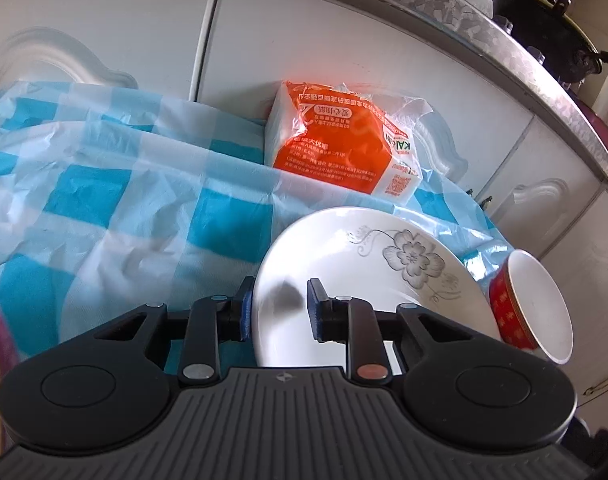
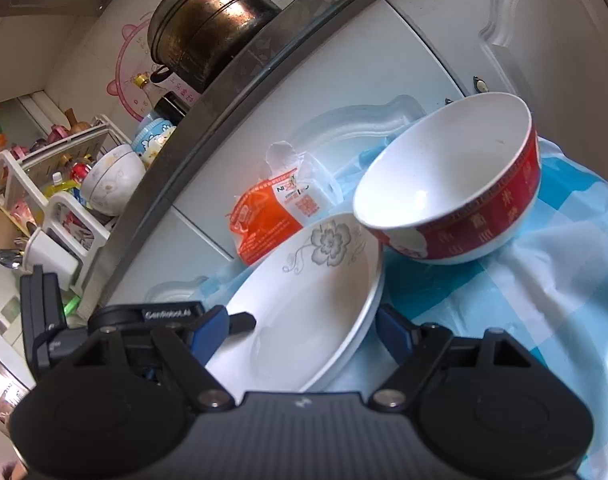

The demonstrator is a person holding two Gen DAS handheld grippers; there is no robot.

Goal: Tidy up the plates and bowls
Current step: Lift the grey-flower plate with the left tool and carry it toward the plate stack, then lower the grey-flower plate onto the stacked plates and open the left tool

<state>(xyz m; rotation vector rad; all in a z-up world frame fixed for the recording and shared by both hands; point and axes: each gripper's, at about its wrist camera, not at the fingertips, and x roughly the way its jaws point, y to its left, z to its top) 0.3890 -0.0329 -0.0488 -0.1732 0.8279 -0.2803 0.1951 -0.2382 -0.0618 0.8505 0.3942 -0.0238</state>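
Observation:
A white plate with a grey flower print [image 1: 368,276] lies on the blue-and-white checked cloth [image 1: 124,208]. My left gripper [image 1: 278,308] has its fingers on either side of the plate's near rim, gripping it. A red bowl with a white inside [image 1: 532,304] stands just right of the plate. In the right wrist view the plate [image 2: 304,304] lies on a second plate beneath it, and the red bowl [image 2: 456,184] stands behind them. My right gripper [image 2: 304,336] is open, its fingers wide on either side of the plates' near edge. The left gripper [image 2: 224,322] shows at the plate's left rim.
An orange-and-white pack of tissues [image 1: 344,140] leans against the white cabinet doors [image 1: 304,40] behind the plate. A dark pot [image 2: 208,24] and a wok [image 1: 544,28] stand on the counter above. A rack with a bowl and bottles [image 2: 64,184] is at the far left.

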